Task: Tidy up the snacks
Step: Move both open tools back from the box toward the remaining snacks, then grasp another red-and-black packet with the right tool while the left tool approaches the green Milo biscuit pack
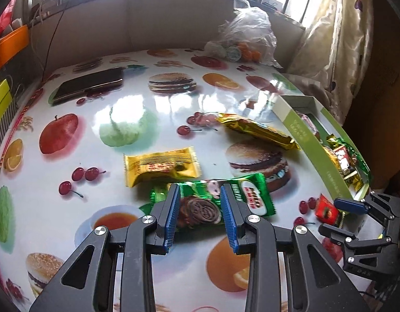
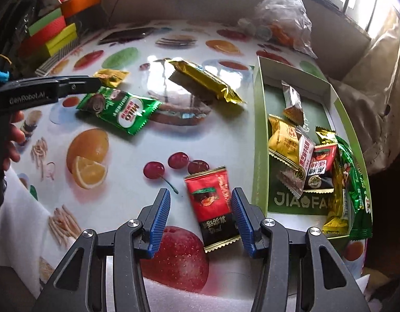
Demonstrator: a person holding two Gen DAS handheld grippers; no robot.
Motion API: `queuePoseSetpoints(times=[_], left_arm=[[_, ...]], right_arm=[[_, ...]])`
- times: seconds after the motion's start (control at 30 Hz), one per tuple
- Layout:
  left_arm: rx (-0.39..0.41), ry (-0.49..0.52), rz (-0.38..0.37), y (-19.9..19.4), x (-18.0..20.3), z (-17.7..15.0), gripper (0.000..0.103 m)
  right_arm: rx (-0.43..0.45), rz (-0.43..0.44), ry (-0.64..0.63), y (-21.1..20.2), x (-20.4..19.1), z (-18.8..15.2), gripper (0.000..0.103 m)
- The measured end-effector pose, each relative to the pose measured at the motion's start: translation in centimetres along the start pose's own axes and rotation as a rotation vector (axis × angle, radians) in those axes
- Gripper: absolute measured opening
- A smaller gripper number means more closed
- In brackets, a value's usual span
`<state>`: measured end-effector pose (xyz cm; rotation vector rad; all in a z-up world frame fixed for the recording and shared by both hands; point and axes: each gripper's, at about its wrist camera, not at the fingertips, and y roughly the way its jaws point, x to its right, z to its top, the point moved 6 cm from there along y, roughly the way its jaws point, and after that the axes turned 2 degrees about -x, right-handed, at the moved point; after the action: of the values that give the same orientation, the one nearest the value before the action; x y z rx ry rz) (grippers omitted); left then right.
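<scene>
We have several snacks already in the green box [image 2: 259,140] at right; four remain on the table [image 2: 127,182]. Left gripper [image 1: 200,217] straddles the green packet [image 1: 212,202], right gripper [image 2: 201,221] the red packet [image 2: 212,205], jaws apart, neither pressing

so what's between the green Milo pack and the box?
In the right wrist view only bare tablecloth separates the Milo pack from the box; the gold bar sits farther back, the red pack nearer.
</scene>
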<state>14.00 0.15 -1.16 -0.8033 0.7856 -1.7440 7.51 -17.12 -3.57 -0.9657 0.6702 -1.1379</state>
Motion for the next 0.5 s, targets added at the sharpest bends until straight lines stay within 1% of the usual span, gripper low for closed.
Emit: queuePoseSetpoints(times=[0.13,0.23,0.33,0.43,0.5], left_arm=[[-0.020,-0.017,-0.005,0.5,-0.9,-0.3,0.033],[-0.026,-0.026,-0.017,0.6,-1.2,-0.7,0.033],[-0.040,-0.023,-0.026,0.8,-1.2,-1.3,0.033],[-0.047,-0.015,-0.043,0.7,-0.8,-1.9,0.033],[-0.051,-0.003,-0.045,0.7,-0.6,-2.3,0.033]], right_arm=[[-0.004,0.001,0.000,0.2,-0.2,0.1,0.049],[-0.010,0.053,0.018,0.4,-0.8,0.0,0.049],[-0.014,0.072,0.002,0.9,-2.0,-0.2,0.049],[0.000,0.098,-0.020,0.6,-3.1,-0.1,0.049],[0.008,0.097,-0.030,0.4,-3.2,0.0,0.049]])
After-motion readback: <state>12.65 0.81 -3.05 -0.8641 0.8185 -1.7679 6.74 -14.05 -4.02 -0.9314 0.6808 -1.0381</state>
